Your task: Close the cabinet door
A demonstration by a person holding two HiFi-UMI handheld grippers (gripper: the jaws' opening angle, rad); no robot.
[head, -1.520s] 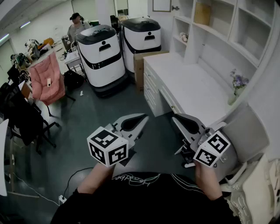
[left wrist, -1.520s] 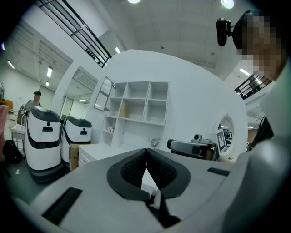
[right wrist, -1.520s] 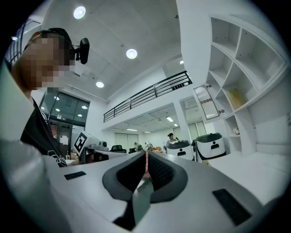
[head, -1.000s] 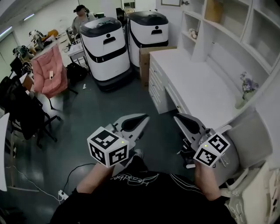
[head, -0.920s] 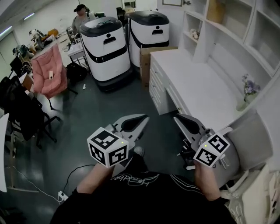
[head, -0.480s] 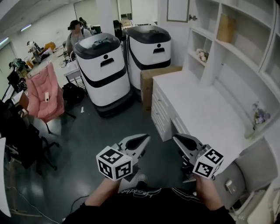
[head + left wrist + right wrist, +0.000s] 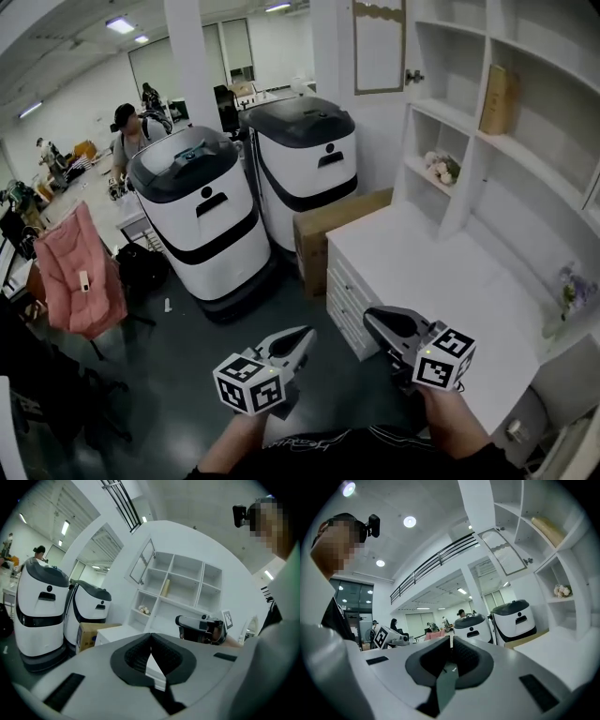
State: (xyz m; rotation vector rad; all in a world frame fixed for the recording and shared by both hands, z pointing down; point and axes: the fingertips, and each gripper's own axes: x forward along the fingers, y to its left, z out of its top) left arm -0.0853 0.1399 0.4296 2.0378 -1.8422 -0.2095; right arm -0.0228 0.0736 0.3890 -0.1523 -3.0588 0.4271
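Note:
The cabinet door [image 7: 380, 47] is a white framed panel with a small knob [image 7: 412, 75]. It stands swung open at the left end of the white shelf unit [image 7: 487, 141], high above the desk. It also shows in the left gripper view as the cabinet door [image 7: 143, 562] and in the right gripper view as the cabinet door [image 7: 504, 552]. My left gripper [image 7: 305, 336] and right gripper [image 7: 370, 319] are held side by side at waist height, well short of the door. Both are shut with nothing between the jaws, as the left gripper [image 7: 150, 634] and right gripper [image 7: 451, 637] show close up.
A white desk [image 7: 441, 281] with drawers runs under the shelves on the right. Two white-and-black machines [image 7: 202, 216] and a cardboard box [image 7: 337, 234] stand ahead on the floor. A pink chair [image 7: 75, 281] is at the left, a person [image 7: 131, 141] behind. A flower vase [image 7: 572, 295] sits on the desk.
The whole view has advanced towards the desk and shelves and tilted up, bringing the open cabinet door into sight. Both grippers travelled along with it, still shut and side by side.

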